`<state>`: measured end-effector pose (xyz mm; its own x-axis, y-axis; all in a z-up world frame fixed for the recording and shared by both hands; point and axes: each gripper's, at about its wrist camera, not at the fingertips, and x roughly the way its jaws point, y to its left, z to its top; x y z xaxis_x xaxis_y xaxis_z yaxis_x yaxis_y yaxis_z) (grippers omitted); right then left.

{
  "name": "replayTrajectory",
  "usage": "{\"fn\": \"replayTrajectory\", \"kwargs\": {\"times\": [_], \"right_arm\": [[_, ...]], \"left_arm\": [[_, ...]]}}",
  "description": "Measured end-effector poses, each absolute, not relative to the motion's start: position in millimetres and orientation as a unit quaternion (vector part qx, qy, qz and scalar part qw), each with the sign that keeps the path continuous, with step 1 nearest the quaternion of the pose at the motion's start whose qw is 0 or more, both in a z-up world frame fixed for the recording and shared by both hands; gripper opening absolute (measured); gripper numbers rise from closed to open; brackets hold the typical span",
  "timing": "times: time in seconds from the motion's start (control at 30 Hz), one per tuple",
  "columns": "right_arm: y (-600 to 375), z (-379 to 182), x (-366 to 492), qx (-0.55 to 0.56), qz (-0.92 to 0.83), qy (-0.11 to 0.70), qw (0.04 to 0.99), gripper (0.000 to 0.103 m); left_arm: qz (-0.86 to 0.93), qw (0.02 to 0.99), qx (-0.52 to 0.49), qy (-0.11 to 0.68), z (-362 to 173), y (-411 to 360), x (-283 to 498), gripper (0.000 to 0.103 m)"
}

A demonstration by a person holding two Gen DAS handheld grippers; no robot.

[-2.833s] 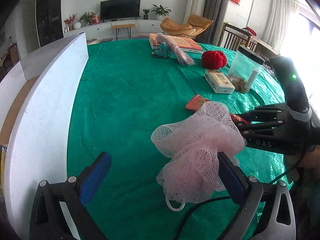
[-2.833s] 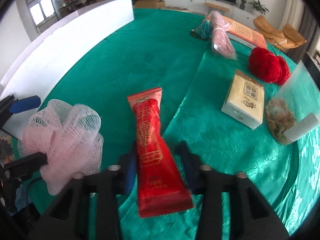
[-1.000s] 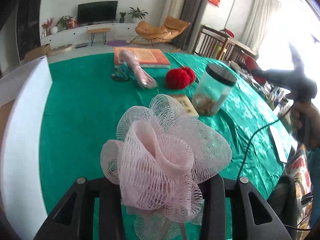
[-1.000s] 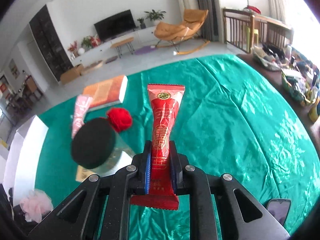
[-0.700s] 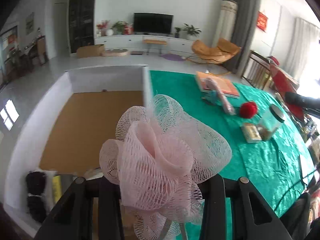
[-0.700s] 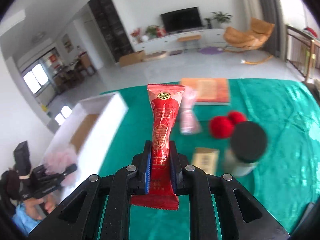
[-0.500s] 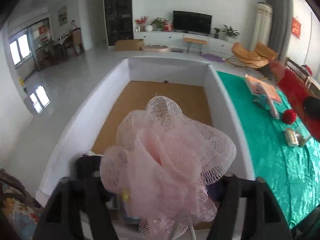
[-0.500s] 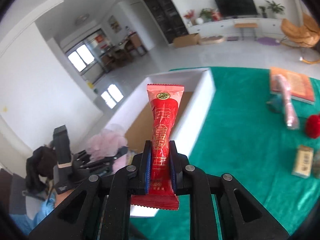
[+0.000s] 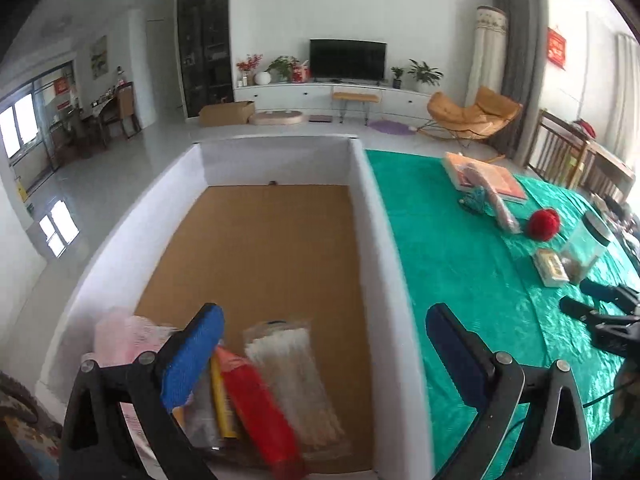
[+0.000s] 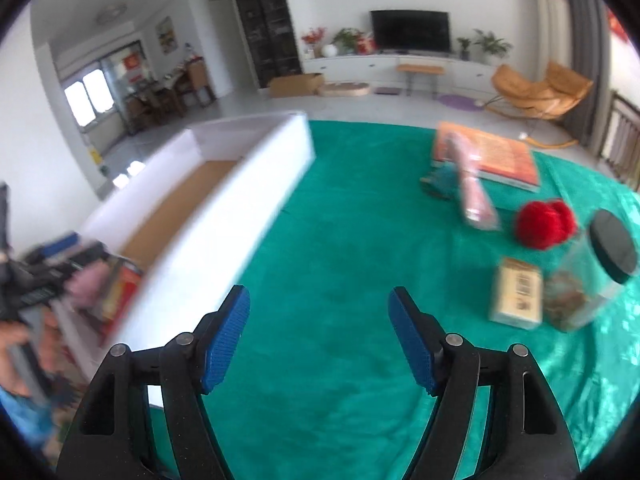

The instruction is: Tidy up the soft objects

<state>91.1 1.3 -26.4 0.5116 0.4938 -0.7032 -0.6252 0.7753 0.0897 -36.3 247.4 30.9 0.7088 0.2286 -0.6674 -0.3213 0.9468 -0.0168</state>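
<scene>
The pink mesh puff point(image 9: 120, 336) and the red packet point(image 9: 256, 412) both lie inside the white box point(image 9: 380, 240), at its near end, just below and in front of the left gripper point(image 9: 320, 344). The puff sits in the corner behind the left finger point(image 9: 192, 356) of this gripper, and the red packet lies between the two fingers, lower down, beside a clear bag point(image 9: 292, 376) and a yellow item that is partly hidden. The jaws of the left gripper have just been opening; they stand wide apart now and nothing is pressed between them.

The right gripper point(image 10: 320, 336) hangs over the green cloth point(image 10: 340, 240), with the box wall to its left. Its jaws have also just been opening, they are spread, and only bare cloth shows between them.

So I judge that two soft things are already stored, and both hands are free for the next ones. What is left is on the cloth ahead and to the right of the right gripper: a red yarn ball point(image 10: 544, 222), a pink wrapped roll point(image 10: 474, 192) and a teal bundle point(image 10: 440, 180) near a book point(image 10: 500, 156). These look soft and probably must go into the box too. A tissue pack point(image 10: 518, 292) may also count. A jar point(image 10: 588, 280) looks hard and probably stays. The far part of the box floor holds nothing.
</scene>
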Motion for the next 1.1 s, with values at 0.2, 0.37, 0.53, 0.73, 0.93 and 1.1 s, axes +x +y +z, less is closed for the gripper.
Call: {"fn": "replayTrajectory", "kwargs": {"times": [0.2, 0.37, 0.53, 0.73, 0.93, 1.1], "right_arm": [[-125, -107, 102, -0.056, 0.184, 0.428, 0.883, 0.075], [-177, -109, 98, -0.017, 0.138, 0.421, 0.896, 0.075], [-182, -110, 100, -0.022, 0.136, 0.413, 0.9, 0.075], [-178, -112, 96, -0.025, 0.138, 0.41, 0.901, 0.076], [-171, -115, 91, -0.049, 0.133, 0.409, 0.901, 0.079], [-169, -115, 90, -0.056, 0.134, 0.411, 0.9, 0.082]], "left_arm": [[0.068, 0.924, 0.009, 0.376, 22, 145, 3, 0.101], [0.044, 0.918, 0.06, 0.39, 13, 92, 22, 0.101], [0.042, 0.914, 0.084, 0.394, 7, 68, 29, 0.101], [0.041, 0.908, 0.099, 0.404, -6, 58, 40, 0.101], [0.017, 0.894, 0.04, 0.446, -45, 71, 66, 0.101], [0.028, 0.876, -0.026, 0.48, -77, 95, 87, 0.101]]}}
